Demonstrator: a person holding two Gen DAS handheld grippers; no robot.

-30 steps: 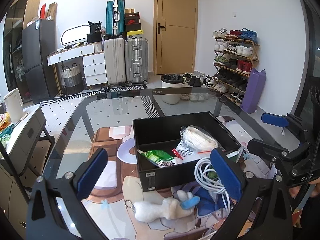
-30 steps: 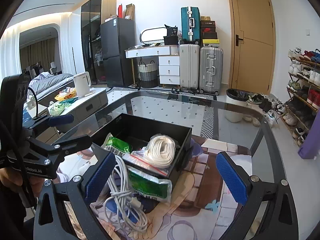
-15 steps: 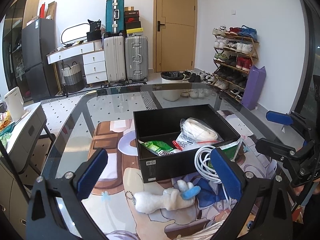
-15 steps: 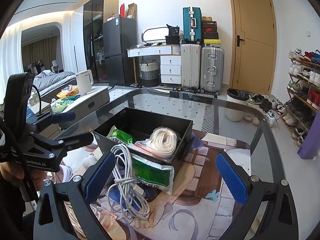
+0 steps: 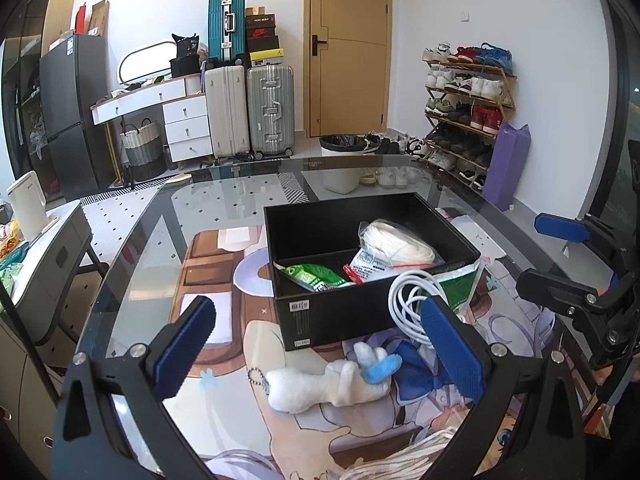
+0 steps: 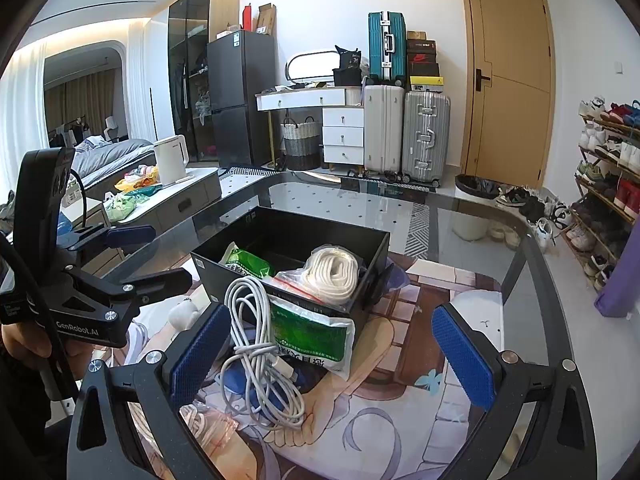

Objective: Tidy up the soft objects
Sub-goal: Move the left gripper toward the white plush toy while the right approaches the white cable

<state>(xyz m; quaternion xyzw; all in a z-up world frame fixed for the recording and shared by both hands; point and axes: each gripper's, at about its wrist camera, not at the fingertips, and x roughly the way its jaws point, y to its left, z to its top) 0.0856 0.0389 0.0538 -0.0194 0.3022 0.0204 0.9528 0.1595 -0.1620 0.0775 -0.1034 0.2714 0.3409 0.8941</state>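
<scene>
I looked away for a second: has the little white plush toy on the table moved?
No. The white plush toy still lies on its side just in front of the black box, at the same spot along its front wall as in the earlier pictures.

Wooden door (image 5: pixel 347 46), stacked suitcases (image 5: pixel 248 108), shoe rack (image 5: pixel 466 108), black fridge (image 6: pixel 240 96), white kettle (image 6: pixel 171 160), glass table (image 5: pixel 240 200)

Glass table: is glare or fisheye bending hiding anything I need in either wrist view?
Left wrist view: the glass table mirrors the room at its far edge, but the black box and plush toy stay sharp; edges bow and corners go black. Right wrist view: reflections sit beyond the box; the white cable is clear, the ceiling light is blown out.
</scene>
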